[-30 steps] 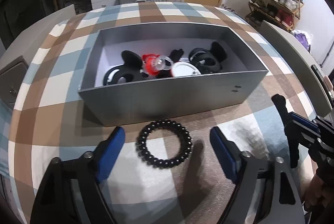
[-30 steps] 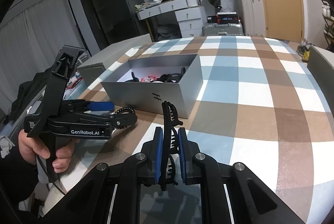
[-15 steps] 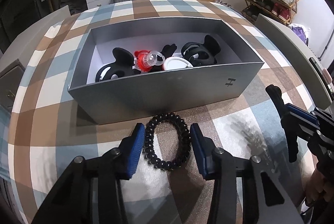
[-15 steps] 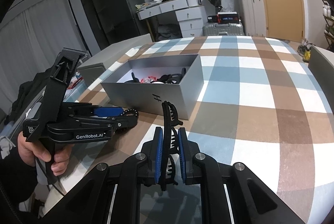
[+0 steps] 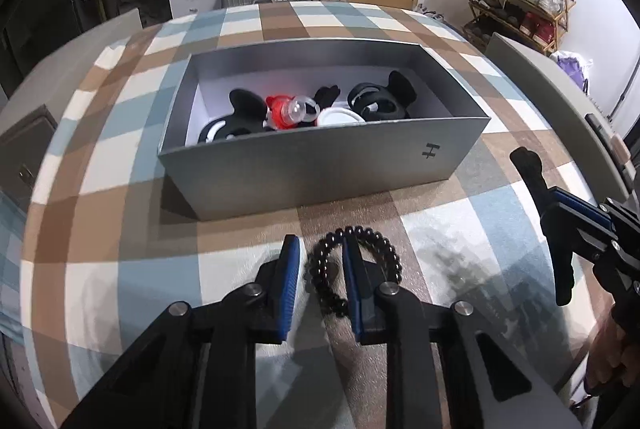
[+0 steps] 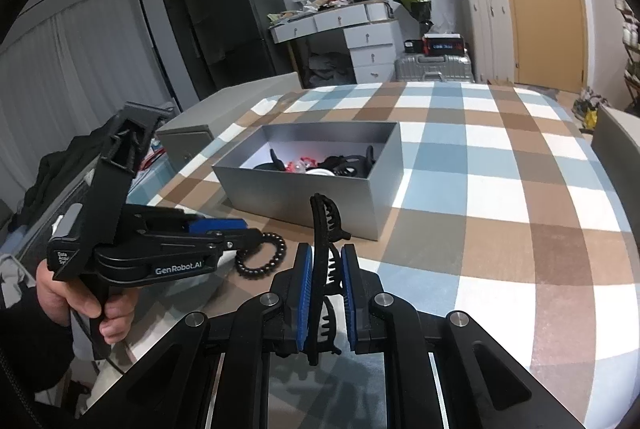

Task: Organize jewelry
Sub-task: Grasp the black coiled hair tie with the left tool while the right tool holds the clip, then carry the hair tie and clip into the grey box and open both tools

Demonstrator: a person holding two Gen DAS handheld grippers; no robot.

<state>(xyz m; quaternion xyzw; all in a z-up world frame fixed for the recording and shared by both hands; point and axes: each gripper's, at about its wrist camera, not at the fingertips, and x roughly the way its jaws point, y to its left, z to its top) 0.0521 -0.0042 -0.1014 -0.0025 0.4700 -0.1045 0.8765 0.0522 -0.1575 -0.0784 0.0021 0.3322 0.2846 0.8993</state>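
Left hand-held gripper point(image 5: 318, 249): its jaws have just been closing around the near-left arc of the black bead bracelet point(image 5: 356, 265); one blue pad sits inside the loop, the other outside it. Whether the pads already press the beads I cannot tell.
Bracelet: lies flat on the checked tabletop point(image 5: 120, 157), just in front of the grey box point(image 5: 320, 169), not touching it. The loop is squeezed slightly oval, its longer axis running from the gripper towards the box.
Right hand-held gripper point(image 6: 326, 261): clamped shut on a black claw hair clip point(image 6: 326, 229), raised above the tabletop.
Hair clip: stands upright between the blue pads, long axis along the fingers, its tip pointing up and forward towards the box; the teeth face right in the right wrist view.
Grey box: open-topped, long side facing the left gripper; inside lie black clips point(image 5: 380, 97), a red piece point(image 5: 280, 109) and a white round item point(image 5: 340, 117), bunched near its front wall.
Person's hand point(image 6: 80, 301): wrapped round the left gripper's handle, a dark sleeve behind it.
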